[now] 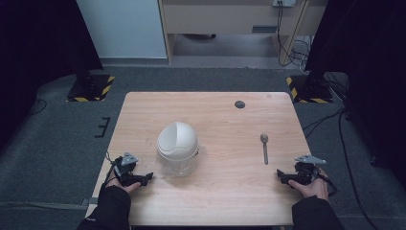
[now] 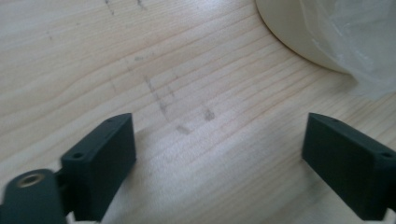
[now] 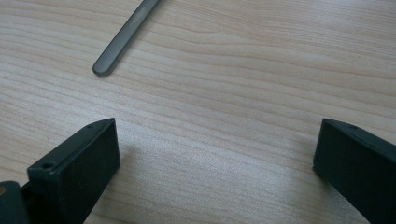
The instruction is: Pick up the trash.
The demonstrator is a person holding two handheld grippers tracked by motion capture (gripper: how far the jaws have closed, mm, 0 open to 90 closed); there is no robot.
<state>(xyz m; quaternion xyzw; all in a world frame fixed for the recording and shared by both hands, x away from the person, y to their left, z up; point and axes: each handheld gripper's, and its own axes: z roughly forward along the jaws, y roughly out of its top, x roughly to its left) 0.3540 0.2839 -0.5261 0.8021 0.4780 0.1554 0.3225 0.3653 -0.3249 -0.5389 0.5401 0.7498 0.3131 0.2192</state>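
A white domed bowl (image 1: 177, 140) lies upside down at the table's middle, with clear plastic wrap (image 1: 178, 167) bunched at its near side. In the left gripper view its rim (image 2: 292, 32) and the wrap (image 2: 362, 42) show at the top right. A metal spoon (image 1: 265, 146) lies to the right, bowl end away from me; its handle end (image 3: 123, 39) shows in the right gripper view. My left gripper (image 1: 149, 177) rests open near the front left, pointing at the wrap. My right gripper (image 1: 279, 173) rests open at the front right, below the spoon. Nothing sits between either pair of jaws.
The wooden table (image 1: 225, 201) has a round dark grommet (image 1: 240, 104) near its far edge. Grey carpet surrounds it, with stand bases marked in yellow and black (image 1: 91, 88) at the back corners and cables (image 1: 330, 120) on the floor at the right.
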